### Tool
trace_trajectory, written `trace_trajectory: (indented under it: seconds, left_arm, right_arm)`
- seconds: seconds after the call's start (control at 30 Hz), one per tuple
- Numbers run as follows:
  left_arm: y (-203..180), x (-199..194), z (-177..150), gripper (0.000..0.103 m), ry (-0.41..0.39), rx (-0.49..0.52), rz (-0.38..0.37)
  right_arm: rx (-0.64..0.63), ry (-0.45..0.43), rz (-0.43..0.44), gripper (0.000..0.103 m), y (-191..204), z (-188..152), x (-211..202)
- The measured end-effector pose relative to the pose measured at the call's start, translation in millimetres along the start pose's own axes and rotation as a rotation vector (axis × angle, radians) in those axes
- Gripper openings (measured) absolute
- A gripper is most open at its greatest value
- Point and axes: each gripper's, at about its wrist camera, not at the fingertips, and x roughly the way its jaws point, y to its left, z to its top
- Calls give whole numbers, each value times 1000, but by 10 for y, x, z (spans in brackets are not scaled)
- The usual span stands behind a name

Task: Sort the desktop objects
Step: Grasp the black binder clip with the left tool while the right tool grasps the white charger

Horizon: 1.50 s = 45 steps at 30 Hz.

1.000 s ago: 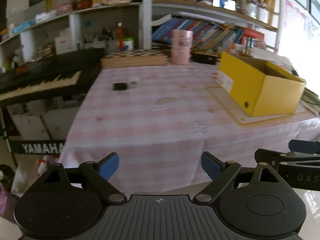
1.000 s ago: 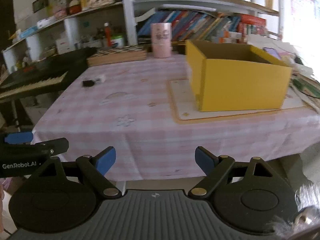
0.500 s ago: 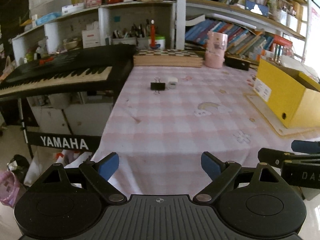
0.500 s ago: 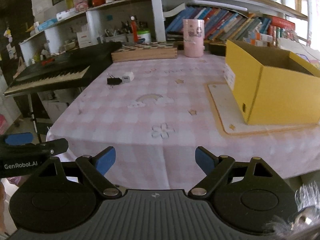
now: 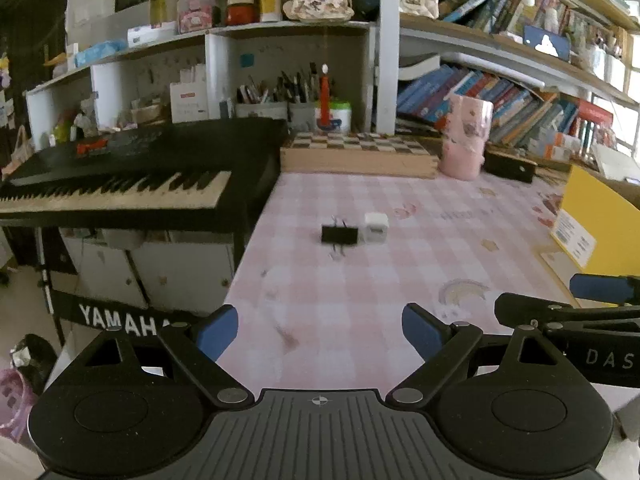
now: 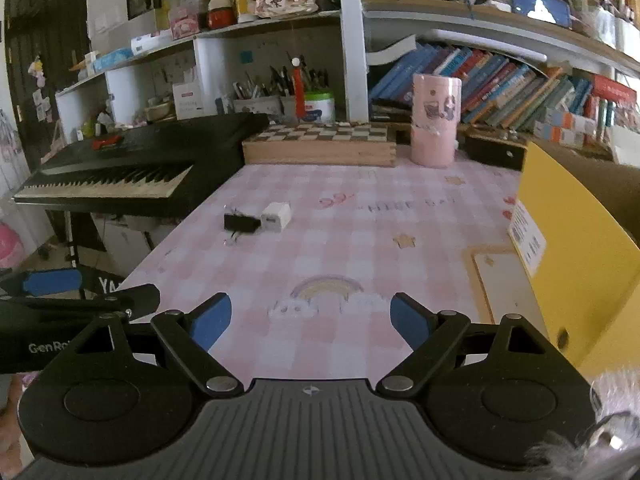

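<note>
while both tools are held at the near edge of the surface, neither carries anything: the left gripper has its jaws spread wide and empty, and the right gripper likewise has its jaws parted with only the checked cloth showing between them. beyond the right gripper lies a printed rainbow on the cloth, then bare cloth, then the two loose items: a black binder clip and a small white cube, apparently a charger plug, side by side and touching or very nearly so, toward the left part of the surface near the keyboard. the clip's long axis runs left to right across both views; its wire handles appear to point toward and away from the cameras, though blur prevents certainty. the white cube has no evident long axis. the yellow box stands open-topped at the right, well apart from both items, and is judged the likely destination. the step in hand is judged to be the approach to the clip. to do it well, the jaws should close across the clip's short dimension, clear of the adjoining cube so it is not dragged along. further back stand a chessboard box and a pink cylinder.
</note>
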Motion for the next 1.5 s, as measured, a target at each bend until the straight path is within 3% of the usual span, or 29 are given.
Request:
trace_trajectory:
  seconds: [0.27,0.5,0.87,1.17,1.23,1.37,1.5]
  left_arm:
    - [105,393,150,91,0,-25,45]
    - [229,608,180,91,31,-64,68]
    - [214,784,205,91,29,-24,70]
    - [147,947,299,91,-7,28,20]
    - [103,1006,333,91,-16,43,7]
    - [-46,1158,401,90,-23,93,8]
    - [-193,1329,452,86,-17,153,-4]
  right_arm:
    - [-30,51,45,85,27,239,509]
    - [-56,43,50,81,53,430,910]
    - [-46,81,72,58,197,682,1498]
    - [-22,138,51,42,266,754,1896]
    - [-22,155,63,32,254,760,1960]
    - [-25,159,59,25,190,795,1968]
    - [-12,124,46,25,69,856,1825]
